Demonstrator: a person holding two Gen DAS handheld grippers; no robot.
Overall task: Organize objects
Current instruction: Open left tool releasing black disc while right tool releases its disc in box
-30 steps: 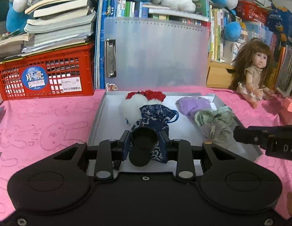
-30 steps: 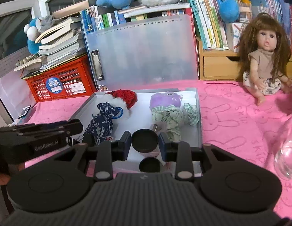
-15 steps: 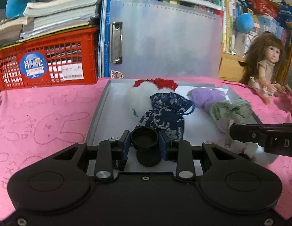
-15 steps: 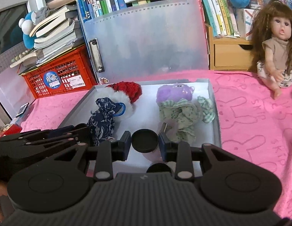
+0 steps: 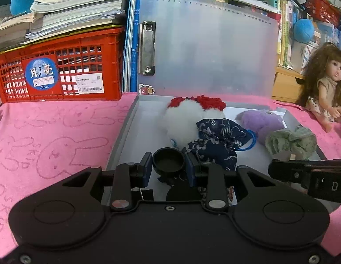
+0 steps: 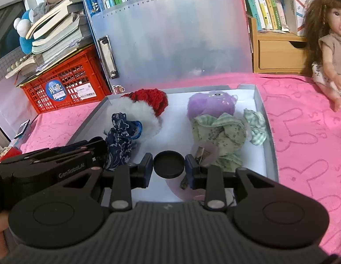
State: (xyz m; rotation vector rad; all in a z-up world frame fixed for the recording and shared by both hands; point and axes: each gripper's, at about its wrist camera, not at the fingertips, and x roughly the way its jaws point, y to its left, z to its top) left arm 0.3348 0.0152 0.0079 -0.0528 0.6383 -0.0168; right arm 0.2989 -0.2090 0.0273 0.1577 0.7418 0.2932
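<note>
Since a second ago, both hand-held grippers have been brought lower and nearer the grey tray [image 5: 122, 140], whose contents now appear larger. On the pink counter [image 5: 60, 136], a red crate [image 5: 60, 66] is seen at far left. In the tray, from left to right, a white-and-red hat [image 5: 183, 118], a navy pouch [image 5: 216, 140], a purple plush [image 5: 260, 121] and a green cloth [image 5: 291, 142] are laid. The left hand-held gripper [image 5: 168, 169] is held with its fingers apart beside the pouch; the right hand-held gripper [image 6: 168, 169] is likewise parted, over a clip [image 6: 202, 153]. A doll [image 6: 329, 41] is seated at far right.
</note>
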